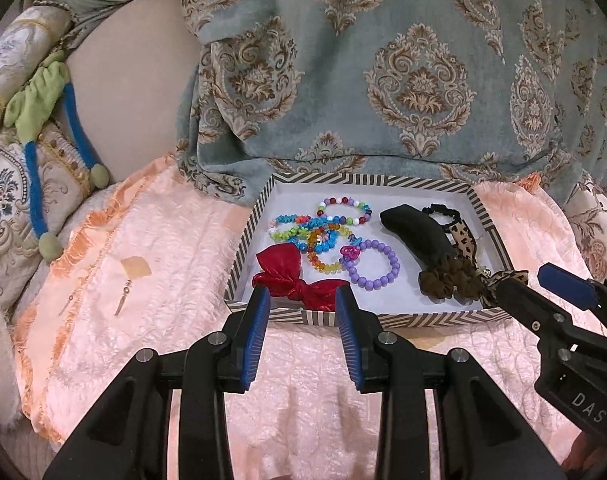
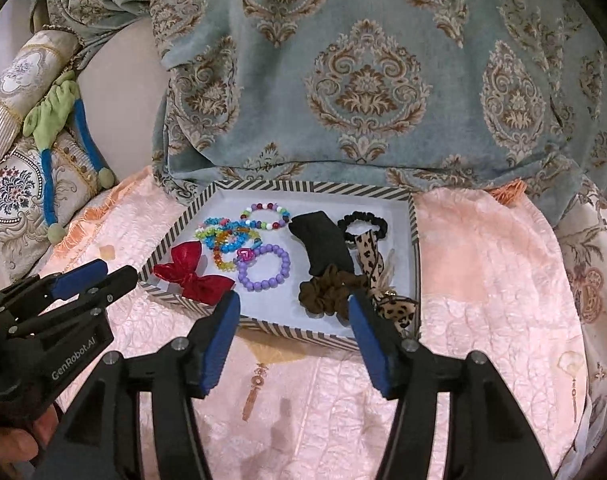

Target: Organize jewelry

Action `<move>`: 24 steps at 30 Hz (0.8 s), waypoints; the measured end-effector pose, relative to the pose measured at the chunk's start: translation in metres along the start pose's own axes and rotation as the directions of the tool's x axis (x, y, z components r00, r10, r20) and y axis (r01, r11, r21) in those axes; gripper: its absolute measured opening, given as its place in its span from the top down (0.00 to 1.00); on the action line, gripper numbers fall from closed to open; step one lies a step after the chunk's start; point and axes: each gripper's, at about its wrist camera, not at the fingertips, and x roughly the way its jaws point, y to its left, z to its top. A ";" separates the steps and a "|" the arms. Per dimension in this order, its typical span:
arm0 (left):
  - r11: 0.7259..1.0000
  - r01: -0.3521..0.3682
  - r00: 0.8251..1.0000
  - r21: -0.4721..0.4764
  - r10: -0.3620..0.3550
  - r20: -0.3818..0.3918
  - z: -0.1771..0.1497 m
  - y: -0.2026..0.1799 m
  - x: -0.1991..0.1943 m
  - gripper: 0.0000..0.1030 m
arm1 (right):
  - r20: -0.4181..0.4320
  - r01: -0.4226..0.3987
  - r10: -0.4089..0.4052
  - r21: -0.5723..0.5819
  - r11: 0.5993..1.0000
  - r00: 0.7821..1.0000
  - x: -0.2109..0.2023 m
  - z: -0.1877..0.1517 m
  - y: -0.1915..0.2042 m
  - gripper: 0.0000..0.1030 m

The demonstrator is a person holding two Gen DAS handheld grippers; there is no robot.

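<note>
A striped-rim tray (image 1: 243, 252) (image 2: 414, 240) lies on a pink bedspread. It holds a red bow (image 1: 291, 280) (image 2: 191, 276), a purple bead bracelet (image 1: 373, 266) (image 2: 265, 268), several colourful bead bracelets (image 1: 319, 236) (image 2: 231, 236), a black pouch (image 1: 415, 230) (image 2: 323, 244), a brown scrunchie (image 1: 447, 280) (image 2: 327, 288), a black scrunchie (image 2: 361, 222) and a leopard-print ribbon (image 2: 399, 308). My left gripper (image 1: 303, 300) (image 2: 99, 276) is open and empty at the tray's near edge, by the red bow. My right gripper (image 2: 293, 304) (image 1: 543, 280) is open and empty at the tray's near edge.
A blue-grey patterned blanket (image 1: 383, 60) hangs behind the tray. Embroidered cushions (image 1: 7, 184) and a green and blue soft toy (image 1: 43, 112) lie to the left. Pink bedspread (image 1: 143, 260) surrounds the tray.
</note>
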 end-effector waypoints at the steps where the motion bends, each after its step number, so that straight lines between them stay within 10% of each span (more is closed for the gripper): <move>1: 1.000 -0.001 1.000 -0.001 0.001 0.001 0.000 0.000 -0.001 0.83 | 0.003 -0.002 0.002 0.003 1.000 1.000 -0.002 0.000 0.000 0.42; 24: 0.999 -0.041 0.999 0.009 0.041 -0.002 -0.006 -0.005 0.003 0.83 | -0.013 -0.010 0.010 0.014 1.000 1.000 -0.001 -0.005 -0.003 0.39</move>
